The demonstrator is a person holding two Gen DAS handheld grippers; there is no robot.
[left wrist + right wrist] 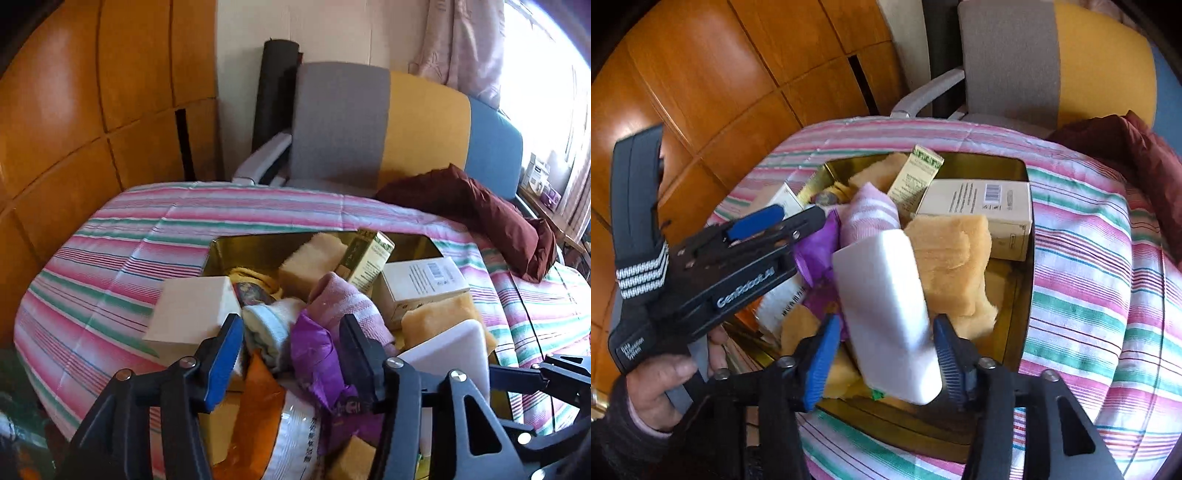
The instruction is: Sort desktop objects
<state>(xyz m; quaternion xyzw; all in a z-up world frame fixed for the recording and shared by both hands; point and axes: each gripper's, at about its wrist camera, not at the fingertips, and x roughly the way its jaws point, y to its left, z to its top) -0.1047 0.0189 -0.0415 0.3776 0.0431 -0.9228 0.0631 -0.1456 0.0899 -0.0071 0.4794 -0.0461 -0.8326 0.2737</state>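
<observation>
Many sponges (955,258), boxes (991,205) (purple wrapper (319,354) too) crowding tin (1021,295).

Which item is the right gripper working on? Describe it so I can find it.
On the striped tablecloth sits a gold tray heaped with objects. At its near edge a white foam block stands between the right gripper fingers. It is plain smooth white; neighbouring sponges are yellow.

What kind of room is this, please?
Probably a room in a home: a table under a striped cloth, an office chair, wooden cabinet doors and a curtained window.
</observation>
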